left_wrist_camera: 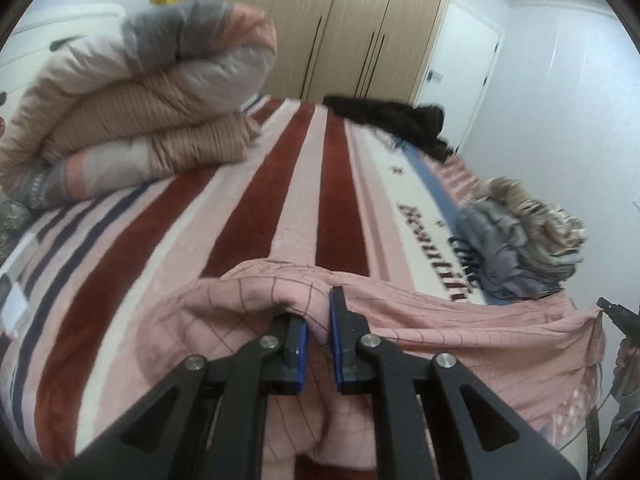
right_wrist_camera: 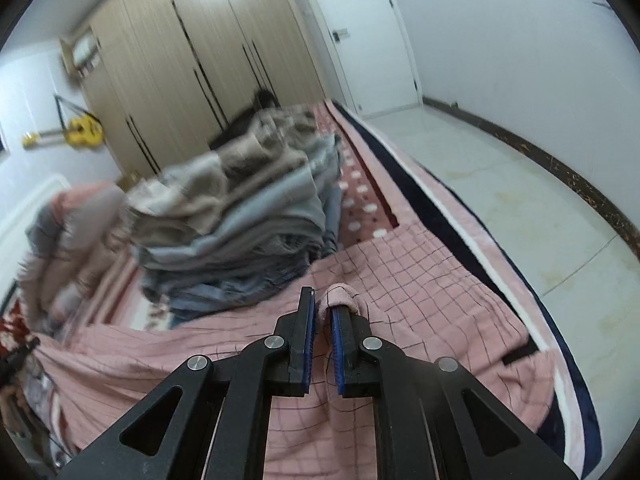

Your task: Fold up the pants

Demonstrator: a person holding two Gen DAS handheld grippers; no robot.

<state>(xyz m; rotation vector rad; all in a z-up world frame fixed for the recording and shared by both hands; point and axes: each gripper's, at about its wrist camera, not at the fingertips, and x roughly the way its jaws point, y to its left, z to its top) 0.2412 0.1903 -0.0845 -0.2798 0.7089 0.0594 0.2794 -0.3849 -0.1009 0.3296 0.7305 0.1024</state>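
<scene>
On bed [left_wrist_camera: 256, 208], both tongs [left_wrist_camera: 318, 312] [right_wrist_camera: 323, 312] pinch pants [right_wrist_camera: 420, 280].

The fold of pink checked pants [left_wrist_camera: 256, 308] pinched in my left gripper [left_wrist_camera: 318, 320] hides the tip of the left finger, and the cloth runs out of the bottom edge. At the right edge, my right gripper [left_wrist_camera: 618, 316] is cut off, only 1 dark tip showing. In my right wrist view, the stack of folded clothes [right_wrist_camera: 240, 216] is smeared with motion blur, so I cannot count its layers. A loop of pants cloth [right_wrist_camera: 340, 298] wraps over the tip of my right gripper's [right_wrist_camera: 324, 320] right finger. The dark garment [right_wrist_camera: 256, 108] behind the stack is mostly hidden.
</scene>
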